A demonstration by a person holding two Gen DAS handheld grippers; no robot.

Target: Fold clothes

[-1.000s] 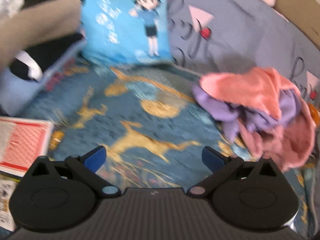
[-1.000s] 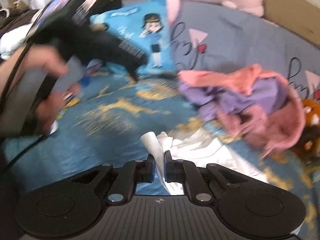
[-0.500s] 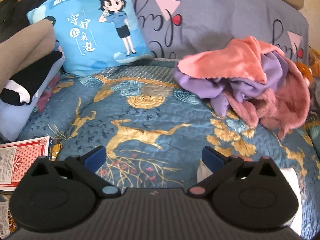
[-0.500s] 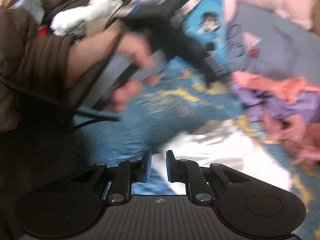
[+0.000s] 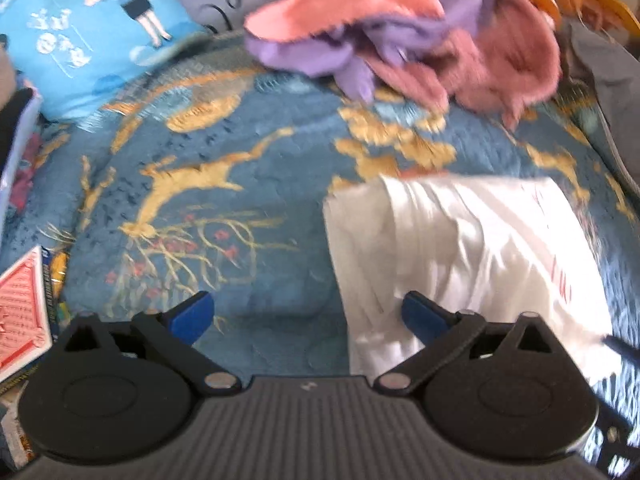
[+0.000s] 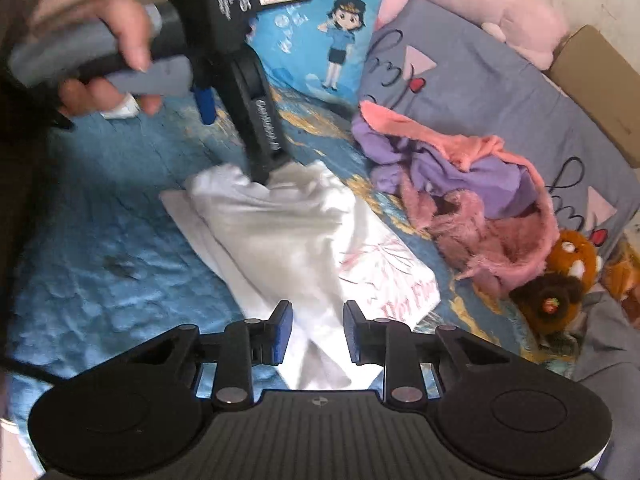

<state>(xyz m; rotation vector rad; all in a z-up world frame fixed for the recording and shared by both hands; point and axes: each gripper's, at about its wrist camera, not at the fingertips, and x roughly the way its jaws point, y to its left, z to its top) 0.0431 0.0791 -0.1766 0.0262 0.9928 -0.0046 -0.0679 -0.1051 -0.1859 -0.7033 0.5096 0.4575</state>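
white garment (image 6: 280,240) lies half-folded on the bed (image 6: 100,240), right gripper (image 6: 318,330) jaws just opening off it, left gripper (image 5: 306,312) wide and empty, closing slightly; fold may spring loose.

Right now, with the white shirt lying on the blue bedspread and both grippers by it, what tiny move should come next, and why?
Probably close the left gripper on the near edge of the white shirt. Its jaws have just been closing a little but stand wide, one finger over the cloth and one over the bedspread, gripping nothing. The right gripper has just been opening, the shirt loose between its pads, so nothing holds the shirt for a fold.
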